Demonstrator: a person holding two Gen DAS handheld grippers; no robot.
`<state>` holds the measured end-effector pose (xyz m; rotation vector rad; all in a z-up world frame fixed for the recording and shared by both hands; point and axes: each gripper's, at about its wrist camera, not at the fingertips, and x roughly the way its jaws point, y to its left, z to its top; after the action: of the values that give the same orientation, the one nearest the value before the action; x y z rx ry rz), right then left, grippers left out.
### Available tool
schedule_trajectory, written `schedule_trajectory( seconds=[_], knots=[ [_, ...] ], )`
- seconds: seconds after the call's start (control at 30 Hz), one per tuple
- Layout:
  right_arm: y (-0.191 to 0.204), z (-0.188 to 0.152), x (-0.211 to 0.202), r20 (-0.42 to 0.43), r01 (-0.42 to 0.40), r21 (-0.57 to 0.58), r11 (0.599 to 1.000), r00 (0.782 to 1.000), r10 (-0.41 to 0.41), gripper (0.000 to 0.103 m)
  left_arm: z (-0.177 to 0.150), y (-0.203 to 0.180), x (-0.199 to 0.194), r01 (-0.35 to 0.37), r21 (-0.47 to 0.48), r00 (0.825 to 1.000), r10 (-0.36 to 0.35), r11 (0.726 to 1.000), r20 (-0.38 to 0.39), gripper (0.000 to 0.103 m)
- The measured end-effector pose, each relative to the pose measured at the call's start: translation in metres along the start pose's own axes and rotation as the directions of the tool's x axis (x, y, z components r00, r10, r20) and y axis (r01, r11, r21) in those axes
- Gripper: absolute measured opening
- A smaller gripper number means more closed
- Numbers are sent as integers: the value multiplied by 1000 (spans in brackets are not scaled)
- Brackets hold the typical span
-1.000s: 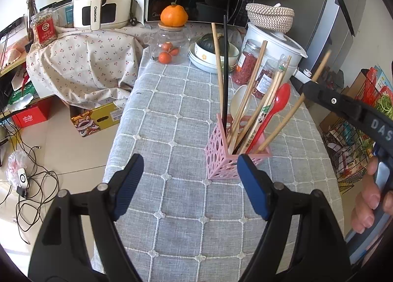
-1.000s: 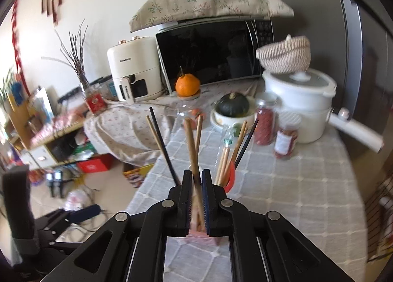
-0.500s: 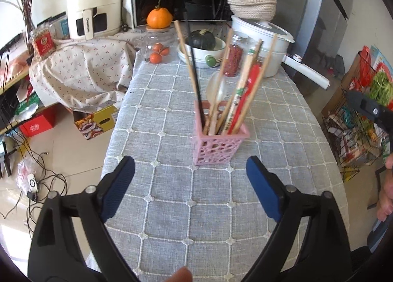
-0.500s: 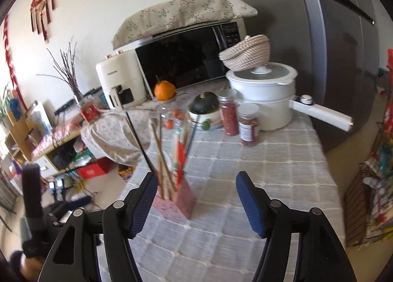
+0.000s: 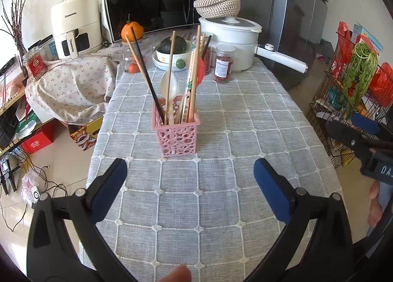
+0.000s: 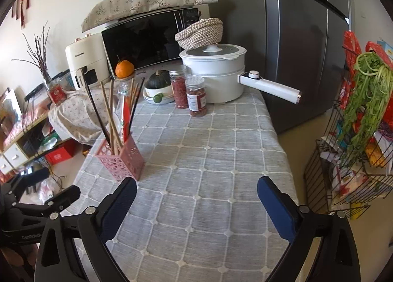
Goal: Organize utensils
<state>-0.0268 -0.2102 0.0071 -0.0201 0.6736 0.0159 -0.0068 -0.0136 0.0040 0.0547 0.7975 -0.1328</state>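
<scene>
A pink perforated holder point(image 5: 178, 137) stands upright on the grey checked tablecloth point(image 5: 221, 208). It holds wooden chopsticks point(image 5: 170, 73), black chopsticks point(image 5: 145, 73), a pale spoon point(image 5: 169, 85) and a red spoon point(image 5: 201, 70). My left gripper point(image 5: 190, 171) hangs just in front of the holder; its jaws are opening wide with nothing between them. My right gripper point(image 6: 196, 183) is to the right of the holder point(image 6: 122, 159), over bare cloth; its jaws are opening too and hold nothing. In the left wrist view the right gripper point(image 5: 356, 139) shows at the right edge, in a person's hand.
At the table's far end stand a white pot point(image 6: 213, 78) with a long handle, two red-filled jars point(image 6: 196, 100) and a bowl with a green squash point(image 6: 158, 85). Behind them are a microwave point(image 5: 152, 9) and an air fryer point(image 5: 76, 26). A wire rack point(image 6: 356, 159) stands right of the table.
My right gripper was shut on a wooden chopstick over the holder; it has let go, opened and pulled away to the right. My left gripper opened wider and backed off from the holder.
</scene>
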Motion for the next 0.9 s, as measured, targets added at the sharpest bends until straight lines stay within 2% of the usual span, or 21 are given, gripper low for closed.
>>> schedule_trajectory(
  seconds=[0.17, 0.9],
  knots=[
    [-2, -3, 0, -4, 33, -18, 999, 999, -33, 101, -2, -2, 2, 6, -4, 1000, -6, 1000, 7, 102],
    [0, -3, 7, -40, 24, -8, 1000, 999, -24, 101, -3, -7, 2, 10, 8, 1000, -10, 1000, 6, 102]
  ],
)
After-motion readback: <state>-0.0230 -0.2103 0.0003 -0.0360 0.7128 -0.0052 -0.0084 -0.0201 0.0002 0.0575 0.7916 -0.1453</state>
